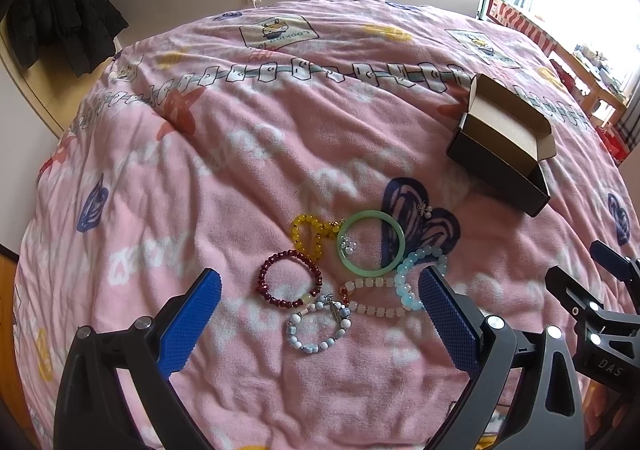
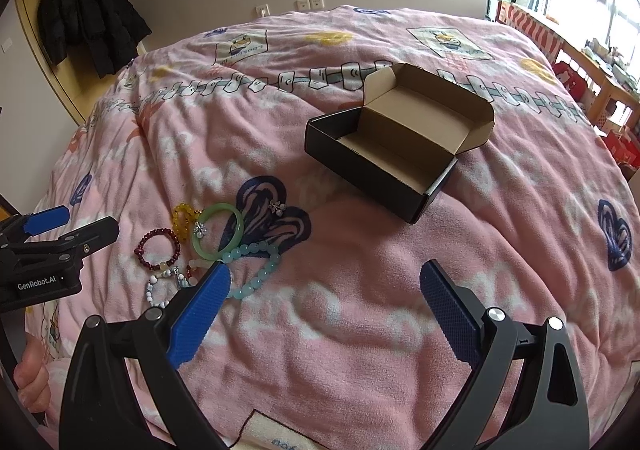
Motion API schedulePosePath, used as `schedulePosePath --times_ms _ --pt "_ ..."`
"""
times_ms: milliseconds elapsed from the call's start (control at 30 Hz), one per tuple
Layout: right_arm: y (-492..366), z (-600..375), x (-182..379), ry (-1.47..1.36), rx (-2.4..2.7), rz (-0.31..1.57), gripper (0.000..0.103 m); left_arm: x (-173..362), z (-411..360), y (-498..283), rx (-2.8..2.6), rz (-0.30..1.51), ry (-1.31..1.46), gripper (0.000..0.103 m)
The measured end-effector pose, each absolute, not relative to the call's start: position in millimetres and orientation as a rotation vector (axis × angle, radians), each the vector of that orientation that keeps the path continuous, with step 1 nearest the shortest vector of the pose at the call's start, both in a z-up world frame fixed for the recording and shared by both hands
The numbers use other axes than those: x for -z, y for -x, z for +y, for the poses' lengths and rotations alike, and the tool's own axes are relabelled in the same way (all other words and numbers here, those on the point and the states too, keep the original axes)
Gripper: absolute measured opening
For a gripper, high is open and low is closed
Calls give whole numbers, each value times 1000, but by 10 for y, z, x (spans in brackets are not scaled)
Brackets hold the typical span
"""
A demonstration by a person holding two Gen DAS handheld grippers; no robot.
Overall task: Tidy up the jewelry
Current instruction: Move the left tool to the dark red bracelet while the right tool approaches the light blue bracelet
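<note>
**Bracelets ahead of the left gripper, box to the right**

Spread wide and holding nothing, the left gripper point(image 1: 320, 314) hovers over the bracelet cluster point(image 1: 352, 274) on the pink blanket point(image 1: 200, 178) — nearer than the right gripper point(image 2: 324, 310), also spread. Further right sits the open box point(image 2: 400, 154), empty.

Six bracelets are lying on the bed point(image 1: 240, 154): yellow point(image 1: 310, 234), red point(image 1: 291, 286), green point(image 1: 372, 244), aqua point(image 1: 416, 276), pale pink point(image 1: 374, 296), blue-white point(image 1: 320, 326). What look like two small earrings, point(image 1: 424, 208) and point(image 1: 348, 244), are lying among them. One box point(image 2: 394, 146) is sitting open. Two coats point(image 2: 88, 6) are hanging.
</note>
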State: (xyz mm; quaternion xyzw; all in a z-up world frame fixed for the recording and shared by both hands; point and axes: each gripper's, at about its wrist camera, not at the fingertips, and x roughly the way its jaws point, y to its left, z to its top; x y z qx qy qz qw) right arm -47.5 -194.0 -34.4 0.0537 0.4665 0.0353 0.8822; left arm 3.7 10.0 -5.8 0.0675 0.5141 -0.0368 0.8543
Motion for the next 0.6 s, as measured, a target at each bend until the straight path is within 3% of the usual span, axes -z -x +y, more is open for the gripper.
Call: schedulePosePath --times_ms 600 --pt "232 -1785 1034 -118 -144 1133 93 897 801 -512 -65 1297 54 97"
